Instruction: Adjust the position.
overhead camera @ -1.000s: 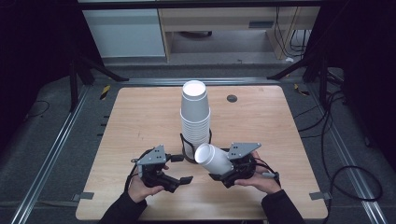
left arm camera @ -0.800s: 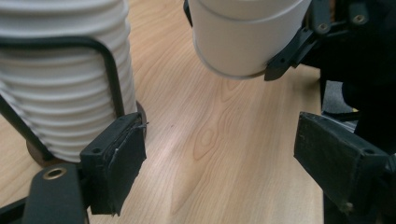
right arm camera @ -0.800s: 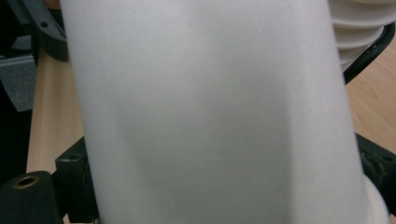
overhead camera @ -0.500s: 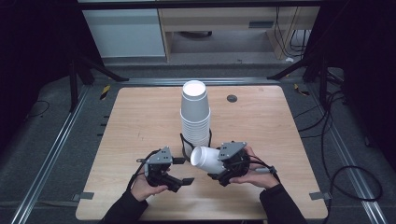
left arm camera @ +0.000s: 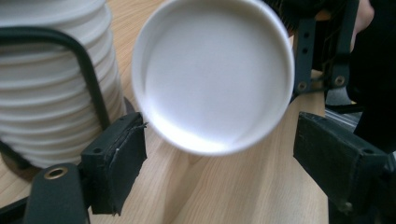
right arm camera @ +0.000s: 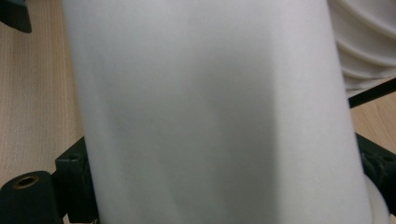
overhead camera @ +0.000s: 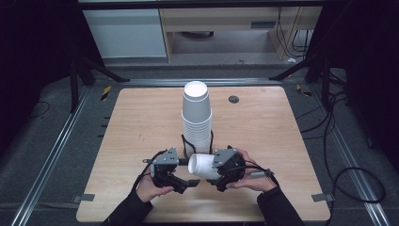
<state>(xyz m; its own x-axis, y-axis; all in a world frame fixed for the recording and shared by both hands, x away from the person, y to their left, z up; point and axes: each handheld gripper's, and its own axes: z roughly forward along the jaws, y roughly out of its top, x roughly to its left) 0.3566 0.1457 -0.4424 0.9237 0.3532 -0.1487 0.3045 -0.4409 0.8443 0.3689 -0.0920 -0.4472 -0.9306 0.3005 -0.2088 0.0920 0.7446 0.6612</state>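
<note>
High view: right tongs (overhead camera: 217, 170) pinching a white paper cup (overhead camera: 203, 165) sideways, base toward the left tongs (overhead camera: 187, 179).
Left tongs spread, holding nothing, pads either side of the cup base (left arm camera: 212, 74) but apart from it. Cup sits low over the desk (overhead camera: 141, 122), just in front of the tall stack of white cups (overhead camera: 196, 117). Black wire holder (left arm camera: 88, 74) hugs the stack's bottom.

Right gripper (overhead camera: 212, 173) gripped a white cup (overhead camera: 202, 165) sideways, base toward left gripper (overhead camera: 184, 181), near the cup stack (overhead camera: 196, 120) on the table (overhead camera: 282, 141).
</note>
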